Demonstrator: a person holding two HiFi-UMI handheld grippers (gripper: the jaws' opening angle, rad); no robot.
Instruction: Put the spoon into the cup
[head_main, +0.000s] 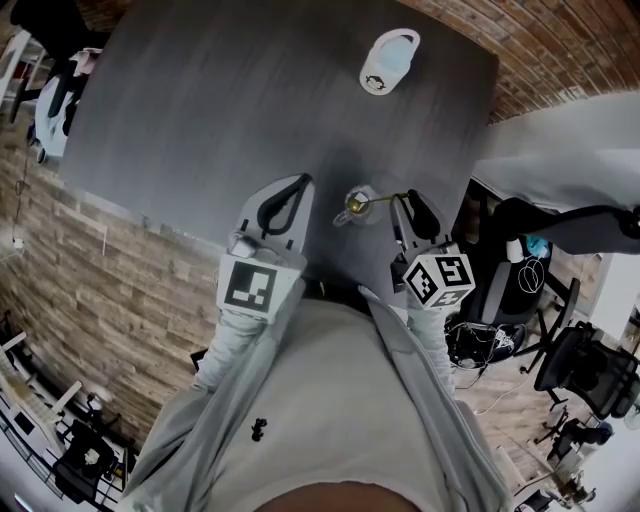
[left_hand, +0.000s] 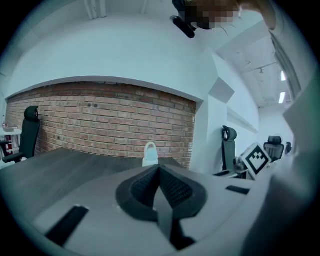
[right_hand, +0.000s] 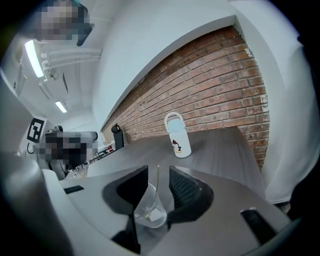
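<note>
A clear glass cup (head_main: 352, 208) stands on the dark grey table (head_main: 200, 100) just in front of me. A thin gold spoon (head_main: 380, 198) rests in it, its handle leaning out to the right. In the right gripper view the cup (right_hand: 149, 212) sits low between the jaws and the spoon handle (right_hand: 158, 182) rises in the gap, touching neither pad. My right gripper (head_main: 408, 198) (right_hand: 158, 175) is open. Left of the cup, my left gripper (head_main: 303, 184) (left_hand: 159, 172) is shut with nothing in it, its pads pressed together.
A white bottle with a loop handle (head_main: 388, 62) (right_hand: 178, 136) (left_hand: 150, 154) stands upright at the table's far side. Behind the table is a brick wall (right_hand: 210, 95). Office chairs (head_main: 520, 270) crowd the floor at the right, past the table's edge.
</note>
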